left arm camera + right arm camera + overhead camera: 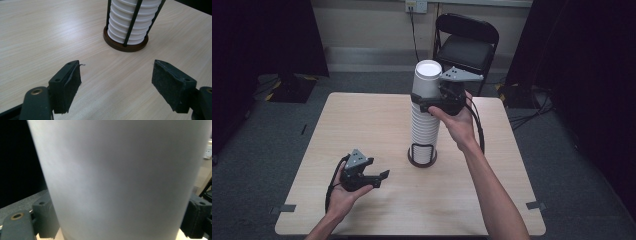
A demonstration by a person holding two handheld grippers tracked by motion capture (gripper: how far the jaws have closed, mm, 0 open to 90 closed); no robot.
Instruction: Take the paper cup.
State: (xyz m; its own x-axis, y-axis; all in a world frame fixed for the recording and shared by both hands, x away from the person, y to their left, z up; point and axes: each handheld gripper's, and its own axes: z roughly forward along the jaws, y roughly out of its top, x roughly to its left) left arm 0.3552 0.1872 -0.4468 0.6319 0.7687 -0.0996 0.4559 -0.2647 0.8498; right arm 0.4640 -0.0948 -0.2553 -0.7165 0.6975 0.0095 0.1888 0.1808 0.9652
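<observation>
Right gripper (428, 100) sits high in the upper middle of the high view, its jaws pressed on either side of the top cup (427, 80), which stands upside down, flat white bottom up, at the head of the stack (424, 125). In the right gripper view the cup (120, 180) takes up nearly the whole frame, a pale wall with one black pad (46, 220) touching it at lower left and the other at lower right, so the jaws are closed on it. The person's right hand (457, 122) holds the tool from the right, forearm running down to the bottom edge of the frame.

Below the cup, the ribbed stack runs down into a holder (422, 155) with black wire uprights and a dark round base, standing on the table (377, 115) near the centre of the high view. In the left gripper view the holder (126, 46) sits at the top middle, cup rims showing between its wires.

Left gripper (379, 179) is at the lower left of the high view, held in the left hand (343, 195), low over the wood and well apart from the stack. Its jaws stand wide apart with nothing between them; in its own view the two pads (68, 85) frame bare tabletop (50, 37).

A folding chair (467, 42) stands beyond the table at the top.
</observation>
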